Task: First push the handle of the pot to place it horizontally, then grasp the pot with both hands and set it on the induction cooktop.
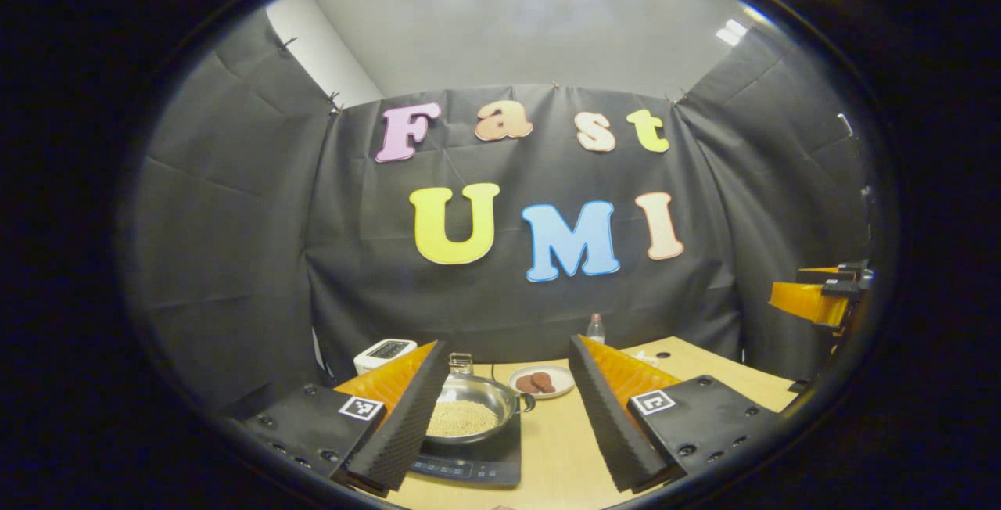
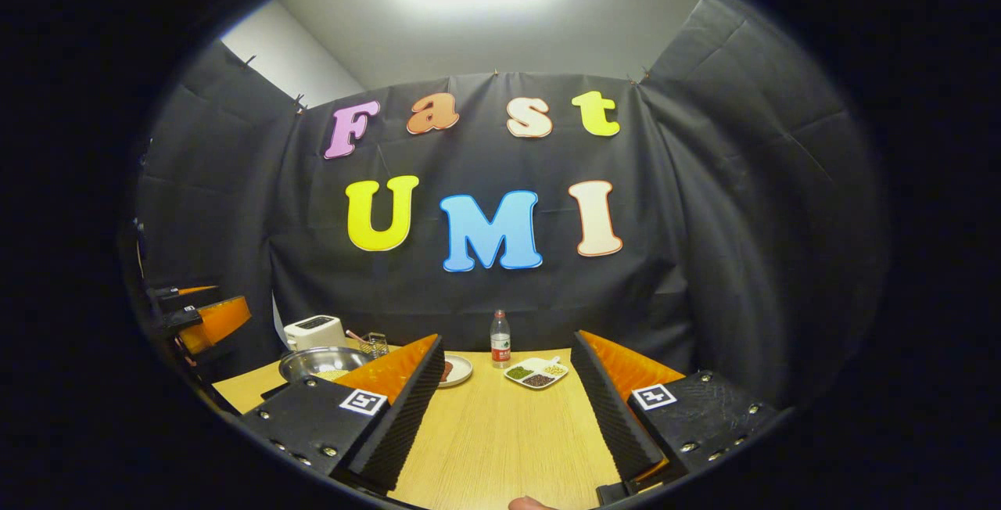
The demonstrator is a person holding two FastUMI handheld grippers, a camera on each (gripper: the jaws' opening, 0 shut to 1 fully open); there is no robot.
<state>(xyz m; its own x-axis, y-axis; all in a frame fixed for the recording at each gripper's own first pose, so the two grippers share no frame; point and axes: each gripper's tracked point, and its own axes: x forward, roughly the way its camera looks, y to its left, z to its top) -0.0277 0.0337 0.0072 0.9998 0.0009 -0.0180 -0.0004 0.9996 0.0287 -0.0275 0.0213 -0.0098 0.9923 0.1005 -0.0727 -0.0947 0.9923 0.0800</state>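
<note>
- Steel pot sits on the cooktop in the left gripper view, grain inside it, so I judge the placing step done and the task at or near its end.
- One side handle sticks out at the pot's right; I cannot make out the other one behind my left finger.
- My left gripper is spread wide and empty, one finger overlapping the pot's left edge in the picture, the other well to its right over bare table; it seems held back from the pot, not touching.
- My right gripper is also spread and holds nothing; it hangs over open table, with the pot far off at its left.
- Both grippers look level, aimed at the back wall, fingers low above the table.
- Each view catches the other gripper out at its edge, so my hands are well apart.
- Next, I think, nothing but backing both away; the one risk is clipping the pot rim with the left finger.
</note>
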